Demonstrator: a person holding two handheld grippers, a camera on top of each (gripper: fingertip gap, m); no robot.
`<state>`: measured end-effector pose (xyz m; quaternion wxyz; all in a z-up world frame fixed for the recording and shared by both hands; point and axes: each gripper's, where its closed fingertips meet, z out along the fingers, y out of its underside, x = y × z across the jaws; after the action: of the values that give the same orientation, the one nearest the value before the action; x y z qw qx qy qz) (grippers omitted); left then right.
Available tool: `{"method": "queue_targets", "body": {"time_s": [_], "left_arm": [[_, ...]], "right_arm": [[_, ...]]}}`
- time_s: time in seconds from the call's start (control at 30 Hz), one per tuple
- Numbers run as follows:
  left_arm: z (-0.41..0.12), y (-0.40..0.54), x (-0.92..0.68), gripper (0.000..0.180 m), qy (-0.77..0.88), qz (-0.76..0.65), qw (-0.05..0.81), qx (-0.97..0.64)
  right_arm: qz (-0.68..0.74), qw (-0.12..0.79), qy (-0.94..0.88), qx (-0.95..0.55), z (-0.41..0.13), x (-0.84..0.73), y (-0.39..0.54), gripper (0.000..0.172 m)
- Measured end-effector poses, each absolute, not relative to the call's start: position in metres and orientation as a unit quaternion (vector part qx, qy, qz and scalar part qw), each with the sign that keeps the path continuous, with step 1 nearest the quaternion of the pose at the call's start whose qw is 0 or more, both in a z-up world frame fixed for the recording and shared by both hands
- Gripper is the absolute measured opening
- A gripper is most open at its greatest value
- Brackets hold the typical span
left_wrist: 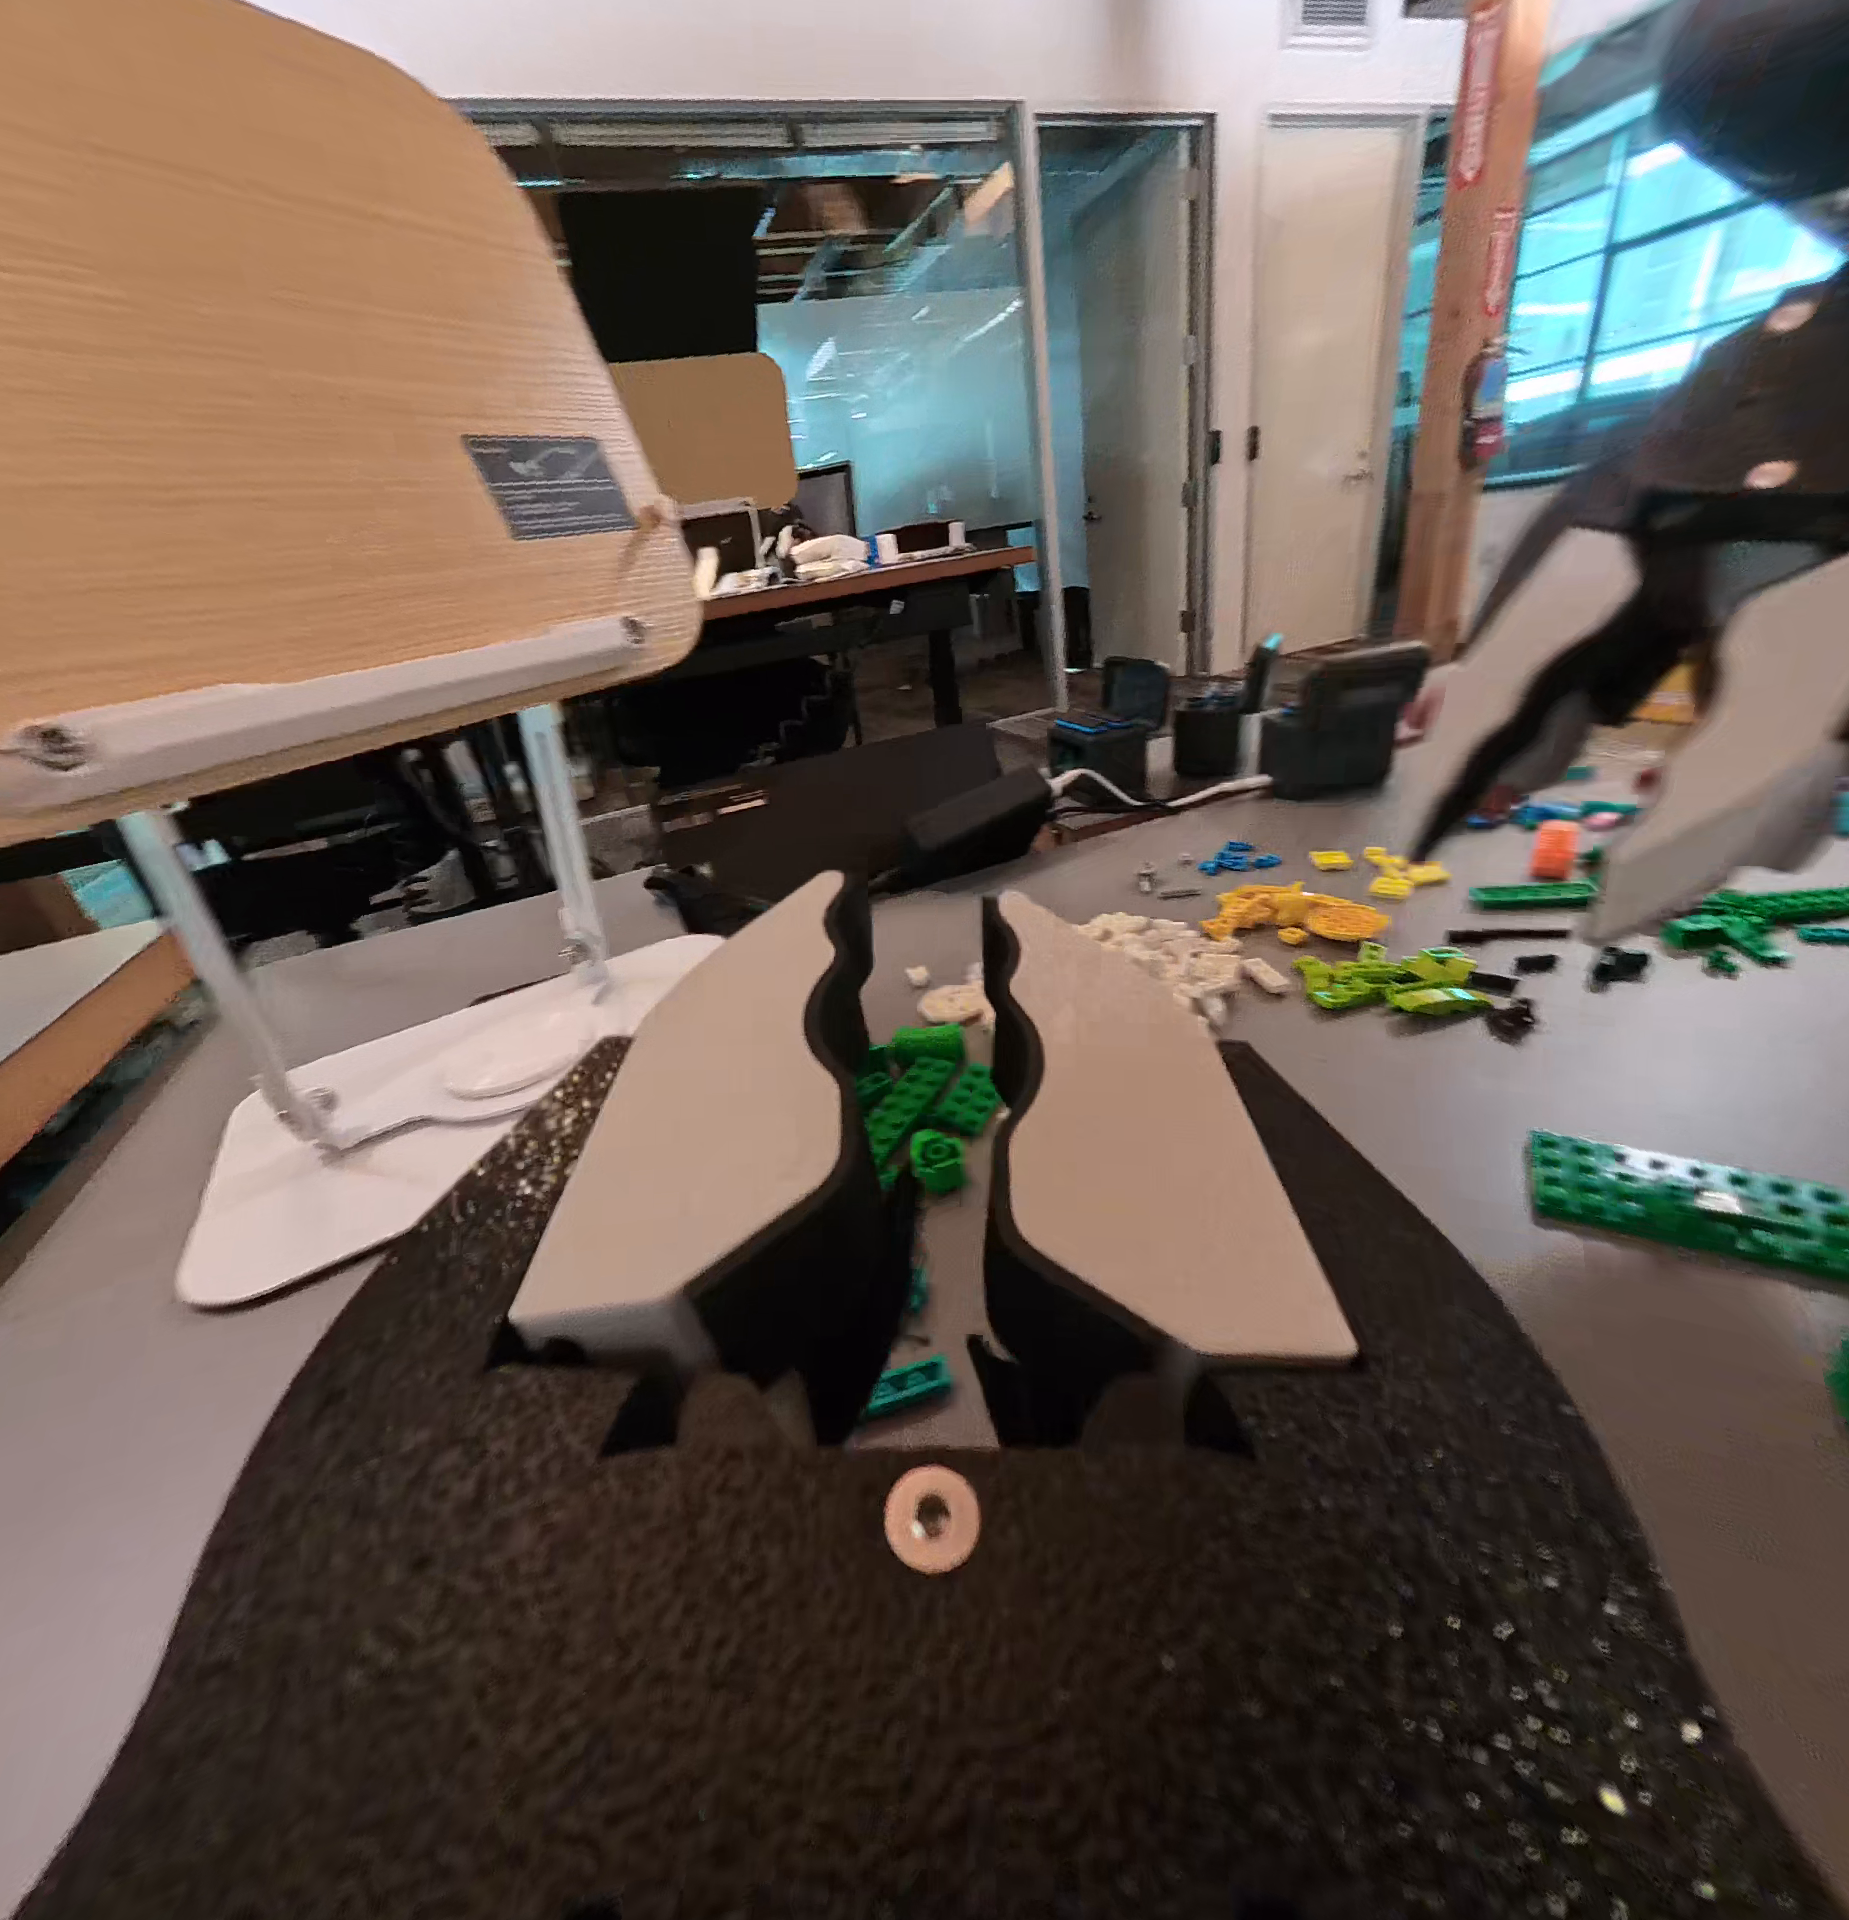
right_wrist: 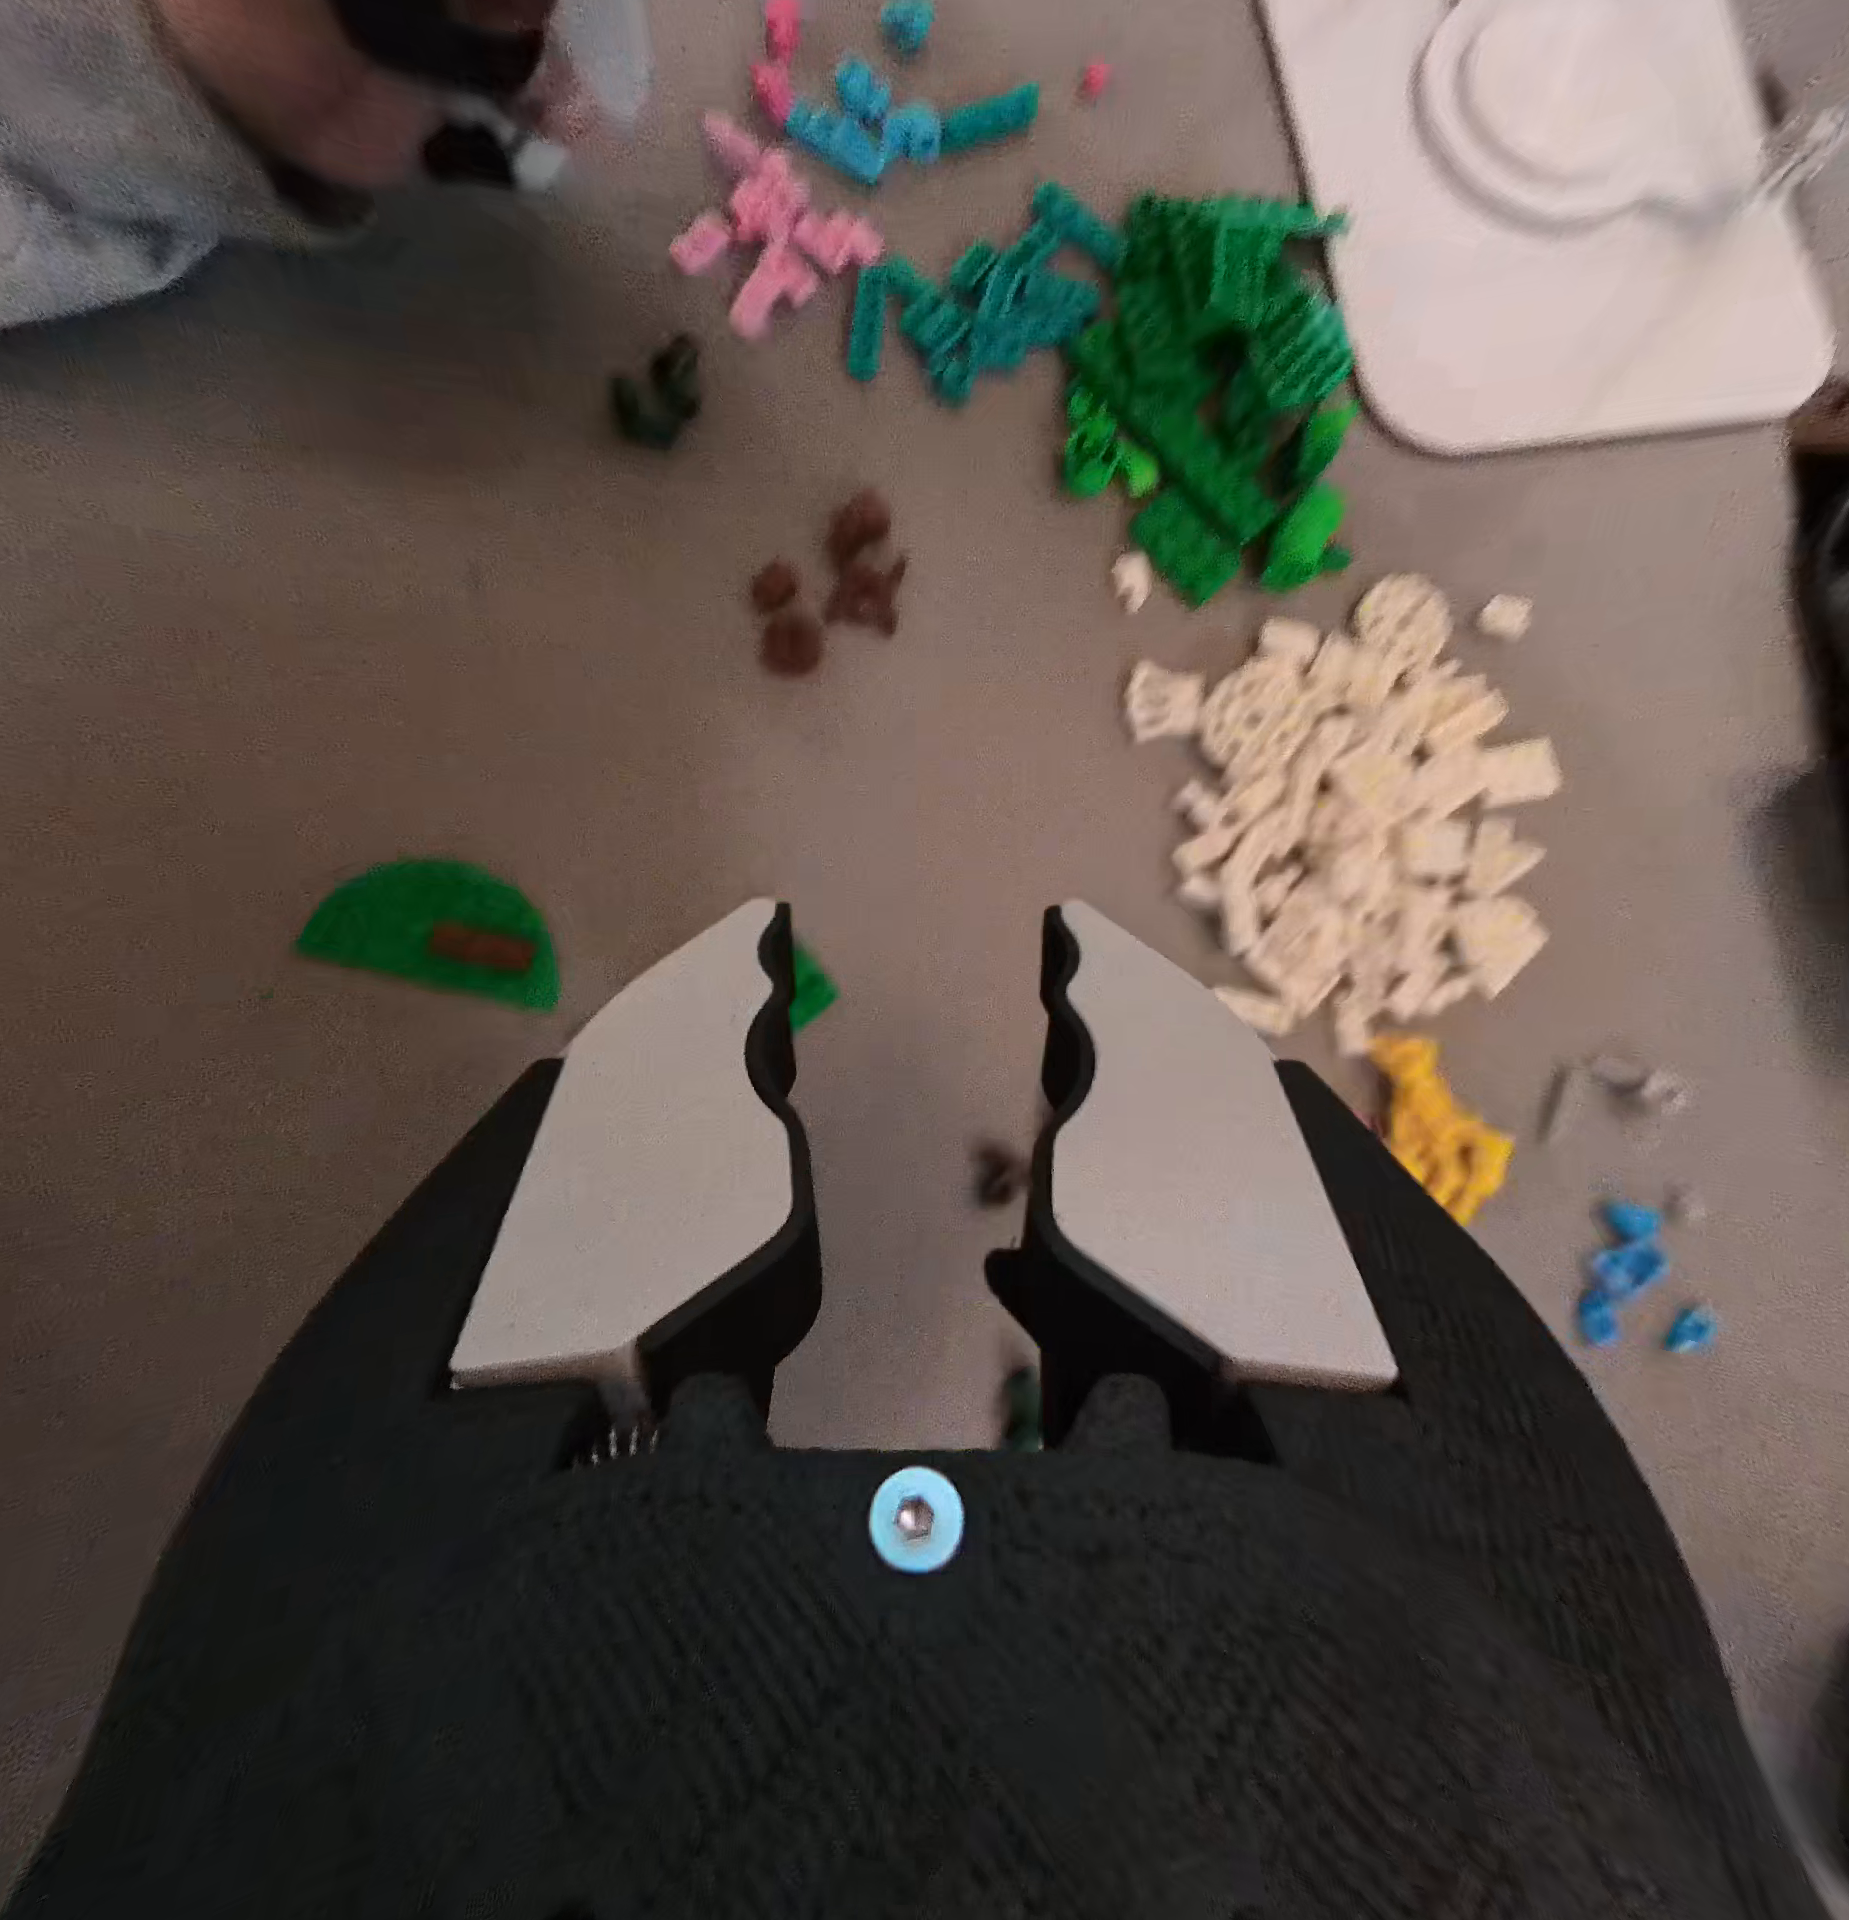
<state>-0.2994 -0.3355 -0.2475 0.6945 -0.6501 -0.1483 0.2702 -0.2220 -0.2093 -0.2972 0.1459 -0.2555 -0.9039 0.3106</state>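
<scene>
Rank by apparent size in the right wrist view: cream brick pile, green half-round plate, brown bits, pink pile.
1. cream brick pile
2. green half-round plate
3. pink pile and brown bits: look alike, and blur prevents ranking.

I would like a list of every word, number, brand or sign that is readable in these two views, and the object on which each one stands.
Dark grey label plate on the wooden board: pale print, too small and blurred to read.
Red signs on the wooden post: lettering blurred, not readable.
Right wrist view: no writing shows.
So no text can be quoted.
</scene>
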Motion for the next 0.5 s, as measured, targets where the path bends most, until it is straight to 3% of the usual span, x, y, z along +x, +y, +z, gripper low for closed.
{"method": "queue_targets", "body": {"time_s": [0.17,0.5], "left_arm": [[-0.252,-0.307,-0.263,0.017,-0.092,0.223,0.710,-0.661],[-0.262,-0.282,-0.223,0.013,-0.003,0.227,0.702,-0.675]], "right_arm": [[0.262,0.043,-0.913,-0.309,-0.351,-0.114,-0.179,0.048],[0.288,0.091,-0.882,-0.361,-0.370,-0.112,-0.181,0.046]]}}
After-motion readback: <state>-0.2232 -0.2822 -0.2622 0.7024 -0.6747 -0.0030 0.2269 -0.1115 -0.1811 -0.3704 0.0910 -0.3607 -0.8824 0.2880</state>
